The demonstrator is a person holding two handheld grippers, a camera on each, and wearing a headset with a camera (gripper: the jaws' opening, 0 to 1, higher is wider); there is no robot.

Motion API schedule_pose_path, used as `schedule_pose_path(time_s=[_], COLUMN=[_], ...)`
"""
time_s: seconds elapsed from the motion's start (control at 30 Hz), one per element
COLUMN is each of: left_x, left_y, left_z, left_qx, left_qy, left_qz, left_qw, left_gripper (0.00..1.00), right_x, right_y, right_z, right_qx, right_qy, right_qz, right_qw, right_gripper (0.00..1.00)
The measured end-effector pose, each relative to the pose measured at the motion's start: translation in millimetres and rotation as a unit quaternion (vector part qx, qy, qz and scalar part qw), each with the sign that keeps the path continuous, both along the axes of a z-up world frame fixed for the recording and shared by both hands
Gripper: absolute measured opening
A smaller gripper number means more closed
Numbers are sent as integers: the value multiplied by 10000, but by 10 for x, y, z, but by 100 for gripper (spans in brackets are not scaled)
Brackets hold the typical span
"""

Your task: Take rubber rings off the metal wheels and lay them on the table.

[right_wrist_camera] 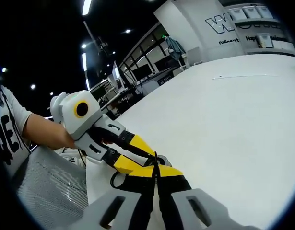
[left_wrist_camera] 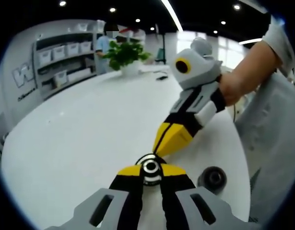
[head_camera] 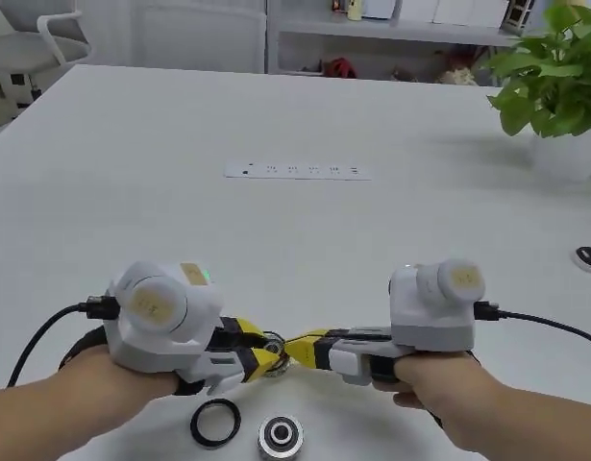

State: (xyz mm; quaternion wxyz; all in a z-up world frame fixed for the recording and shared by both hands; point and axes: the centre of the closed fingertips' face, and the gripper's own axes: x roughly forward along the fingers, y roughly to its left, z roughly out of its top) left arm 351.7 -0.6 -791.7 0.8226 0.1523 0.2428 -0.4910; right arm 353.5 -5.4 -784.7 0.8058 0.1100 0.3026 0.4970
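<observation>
Yellow jaw tips are hiding most of the wheel (left_wrist_camera: 150,166) at lower centre. The left gripper (left_wrist_camera: 151,171) is clamping it, and the right gripper (left_wrist_camera: 158,147) is touching its rim with closed jaws. A loose ring (head_camera: 215,423) and a second wheel (head_camera: 281,435) are lying on the surface (head_camera: 295,240) at the bottom edge.

metal wheel (head_camera: 281,437) partly below frame edge

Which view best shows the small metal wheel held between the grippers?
The left gripper view: the small metal wheel faces the camera, clamped by the left gripper between yellow-tipped jaws. The head view shows a sliver between the grippers; the right gripper view, a dark edge past its jaws.
</observation>
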Motion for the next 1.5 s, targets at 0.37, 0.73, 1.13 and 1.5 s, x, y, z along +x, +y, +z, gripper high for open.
schedule_pose_path(time_s=[0.37,0.73,1.13,1.5], left_x=[-120,-221,-349,-496], left_y=[34,88,243,451], left_z=[152,429,616,663], left_qx=[-110,-523,-678,-649], left_qy=[-20,-60,-146,-145], left_qz=[-303,-256,-213,-153], left_qw=[9995,9983,9974,9977], left_gripper=[26,36,46,54], right_x=[-1,-20,-135,-274], right_y=[25,55,158,283], right_z=[89,207,351,419], right_qx=[154,340,493,541], right_qy=[19,21,20,44], right_qz=[-18,20,223,480], right_qw=[9999,9994,9985,9974], right_gripper=[0,0,0,0])
